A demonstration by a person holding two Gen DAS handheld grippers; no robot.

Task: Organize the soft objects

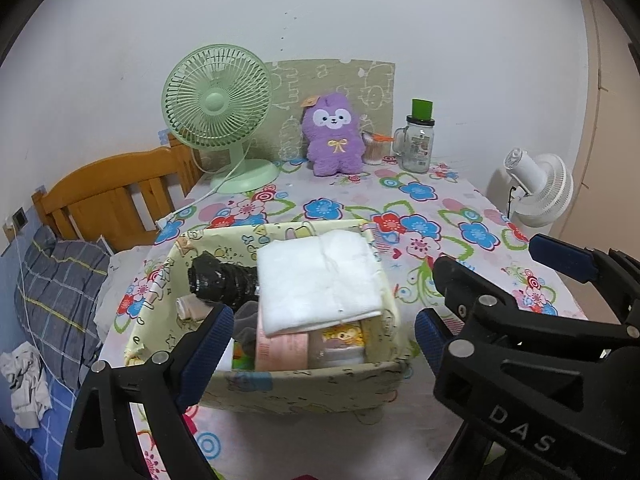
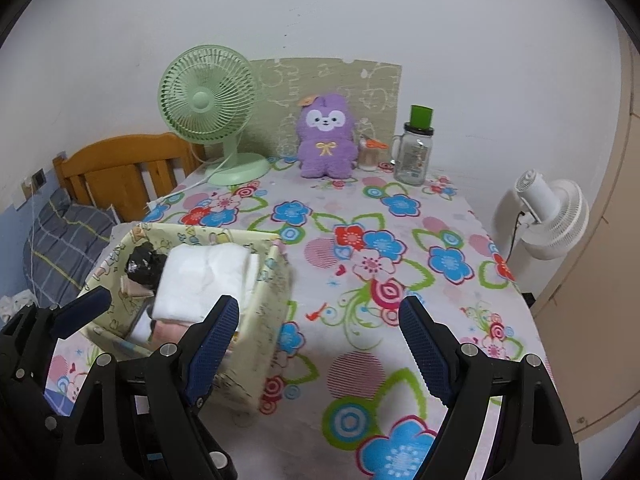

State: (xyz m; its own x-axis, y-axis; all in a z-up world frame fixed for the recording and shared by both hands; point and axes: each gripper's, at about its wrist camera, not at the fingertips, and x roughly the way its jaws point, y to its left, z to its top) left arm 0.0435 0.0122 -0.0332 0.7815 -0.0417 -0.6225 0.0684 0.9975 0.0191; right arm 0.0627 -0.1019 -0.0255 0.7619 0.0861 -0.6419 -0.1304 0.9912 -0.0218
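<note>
Folded white towel point(image 1: 318, 280) lay on top of a full fabric storage box point(image 1: 308, 390), printed with pale yellow cartoons, near the left front of the table. Beside the towel, on its left — a black wrapped bundle point(image 1: 222, 282); below it, pink and patterned soft packs. Flowered tablecloth point(image 2: 360, 248) underneath. Left gripper point(image 1: 324, 338) hovered over the box's near edge, blue pads wide apart, nothing gripped. Right gripper point(image 2: 320, 346) just right of the box, jaws likewise spread wide and empty. At the far edge — green fan point(image 1: 218, 110), purple plush toy point(image 1: 334, 136), glass jar point(image 1: 418, 140).
</note>
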